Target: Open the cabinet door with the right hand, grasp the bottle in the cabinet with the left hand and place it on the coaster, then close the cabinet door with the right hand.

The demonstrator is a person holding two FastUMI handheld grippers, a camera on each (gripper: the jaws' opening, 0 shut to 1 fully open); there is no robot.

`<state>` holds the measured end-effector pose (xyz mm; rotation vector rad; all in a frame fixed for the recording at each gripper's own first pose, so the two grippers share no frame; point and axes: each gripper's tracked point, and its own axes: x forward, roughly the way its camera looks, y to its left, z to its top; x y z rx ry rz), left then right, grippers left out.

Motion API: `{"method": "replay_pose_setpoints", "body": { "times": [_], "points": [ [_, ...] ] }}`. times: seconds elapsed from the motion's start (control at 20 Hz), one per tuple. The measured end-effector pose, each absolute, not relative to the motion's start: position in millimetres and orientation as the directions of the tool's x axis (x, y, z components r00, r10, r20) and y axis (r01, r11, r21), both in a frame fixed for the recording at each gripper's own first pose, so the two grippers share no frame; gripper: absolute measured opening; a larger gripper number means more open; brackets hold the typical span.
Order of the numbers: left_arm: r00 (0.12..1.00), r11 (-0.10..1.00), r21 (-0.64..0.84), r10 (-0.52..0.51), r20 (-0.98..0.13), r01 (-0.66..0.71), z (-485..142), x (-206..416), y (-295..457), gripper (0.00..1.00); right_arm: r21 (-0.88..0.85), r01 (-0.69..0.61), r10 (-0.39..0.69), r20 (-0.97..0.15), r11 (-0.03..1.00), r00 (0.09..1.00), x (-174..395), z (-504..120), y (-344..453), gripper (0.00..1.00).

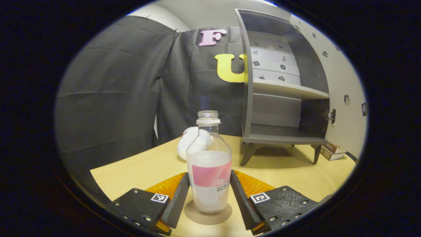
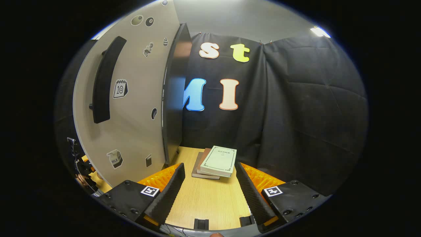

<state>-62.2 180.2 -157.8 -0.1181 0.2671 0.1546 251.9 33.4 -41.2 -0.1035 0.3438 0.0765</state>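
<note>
A clear bottle [image 1: 209, 158] with a pink label and no cap stands upright on a round brown coaster [image 1: 194, 215] on the wooden table. My left gripper [image 1: 210, 179] is shut on the bottle, one finger pressing each side of the label. Behind it to the right, the grey cabinet [image 1: 279, 89] stands with bare shelves and its door [image 1: 342, 82] swung wide. In the right gripper view the outer face of the door [image 2: 131, 108] with its dark handle [image 2: 103, 79] rises at the left. My right gripper [image 2: 209, 172] is open and holds nothing.
A white fluffy thing [image 1: 189, 141] lies just behind the bottle. A small stack of books [image 2: 218, 161] rests on the table [image 2: 207, 200] ahead of my right gripper, close to the door's edge. Small boxes [image 1: 332, 151] sit by the cabinet's right leg.
</note>
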Motion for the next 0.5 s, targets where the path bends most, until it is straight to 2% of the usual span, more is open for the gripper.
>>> {"method": "replay_pose_setpoints", "body": {
  "times": [0.3,0.45,0.5],
  "points": [
    [0.944,0.975,-0.101,0.162,-0.289,-0.198,-163.6,-67.0,179.5,0.72,-0.087,-0.108,0.072,-0.339,0.99,0.938,250.6,-38.8,42.4,0.99],
    [0.935,0.982,-0.062,0.148,-0.323,-0.177,-165.8,-74.7,179.1,0.76,-0.091,-0.114,0.076,-0.34,0.989,0.937,250.3,-40.7,43.0,0.97],
    [0.931,0.982,-0.04,0.162,-0.328,-0.184,-165.8,-75.1,184.6,0.72,-0.088,-0.115,0.078,-0.341,0.99,0.937,249.7,-40.8,43.2,0.99]
  ]
}}
